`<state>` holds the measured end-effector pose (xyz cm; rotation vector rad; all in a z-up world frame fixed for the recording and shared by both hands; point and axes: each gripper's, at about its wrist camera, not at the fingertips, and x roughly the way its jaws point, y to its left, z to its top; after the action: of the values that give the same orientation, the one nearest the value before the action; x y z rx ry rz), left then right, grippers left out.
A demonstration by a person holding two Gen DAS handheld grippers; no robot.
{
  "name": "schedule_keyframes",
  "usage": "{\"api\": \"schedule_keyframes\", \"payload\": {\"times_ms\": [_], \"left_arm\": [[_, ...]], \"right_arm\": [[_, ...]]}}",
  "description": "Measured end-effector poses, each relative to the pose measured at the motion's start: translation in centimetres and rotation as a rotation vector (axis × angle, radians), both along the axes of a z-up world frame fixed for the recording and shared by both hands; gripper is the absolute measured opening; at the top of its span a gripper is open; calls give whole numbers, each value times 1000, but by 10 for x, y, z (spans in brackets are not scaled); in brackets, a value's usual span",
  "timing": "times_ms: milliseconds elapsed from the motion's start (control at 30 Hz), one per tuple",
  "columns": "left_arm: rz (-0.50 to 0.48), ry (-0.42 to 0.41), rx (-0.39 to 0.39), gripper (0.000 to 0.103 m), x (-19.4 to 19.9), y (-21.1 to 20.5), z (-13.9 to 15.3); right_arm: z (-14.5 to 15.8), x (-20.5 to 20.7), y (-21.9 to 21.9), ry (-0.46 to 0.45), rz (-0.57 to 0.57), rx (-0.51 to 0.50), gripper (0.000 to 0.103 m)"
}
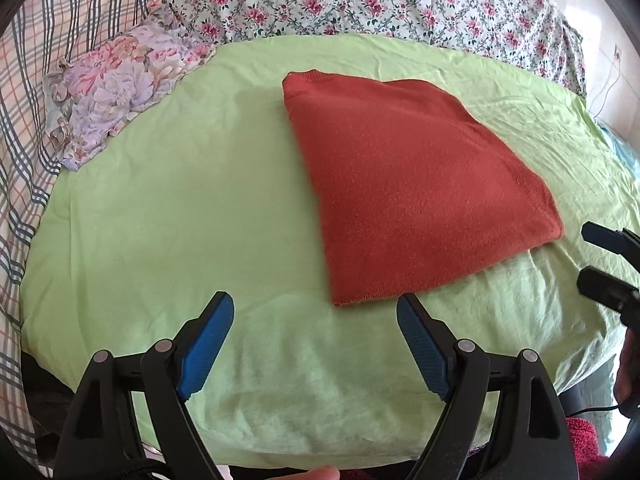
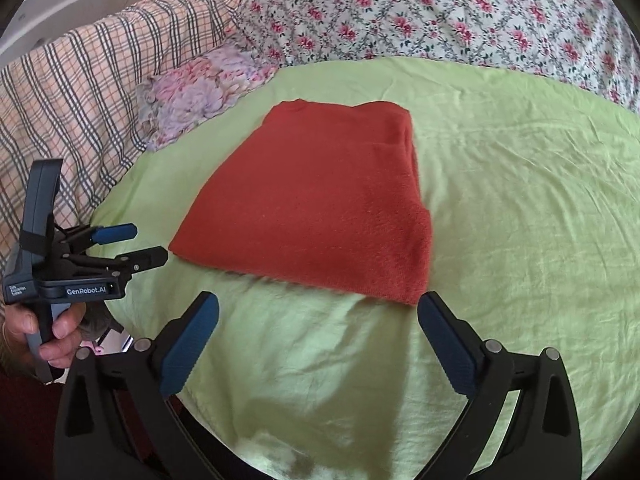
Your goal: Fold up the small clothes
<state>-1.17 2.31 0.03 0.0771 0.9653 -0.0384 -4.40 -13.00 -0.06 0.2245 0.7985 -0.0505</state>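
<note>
Your left hand-held gripper (image 1: 316, 312) and right hand-held gripper (image 2: 318, 312) are both spread, holding nothing. The folded red sweater (image 1: 404, 184) lies flat on the bed (image 1: 180, 200), just ahead of both.

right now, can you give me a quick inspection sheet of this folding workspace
surface: green sheet, wrinkled, spread over the bed
job's things: red knit garment lying folded flat on the sheet
clutter: pastel floral cloth bunched at the sheet's far left edge
grippers: left gripper and right gripper both open, holding nothing, short of the garment's near edge
cables: thin cord at lower right in the left wrist view
surroundings: plaid bedding, rose-print bedding
</note>
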Motion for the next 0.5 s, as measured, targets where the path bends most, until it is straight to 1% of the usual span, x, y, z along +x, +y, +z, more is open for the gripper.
{"api": "schedule_keyframes", "payload": {"times_ms": [167, 333, 500], "left_arm": [[17, 17, 33, 86, 6, -1, -2], [25, 13, 39, 87, 11, 1, 0], [22, -7, 37, 90, 17, 0, 6]], "right_arm": [[-5, 9, 8, 32, 12, -29, 100], [-7, 17, 6, 51, 19, -9, 100], [-5, 23, 5, 42, 24, 2, 100]]}}
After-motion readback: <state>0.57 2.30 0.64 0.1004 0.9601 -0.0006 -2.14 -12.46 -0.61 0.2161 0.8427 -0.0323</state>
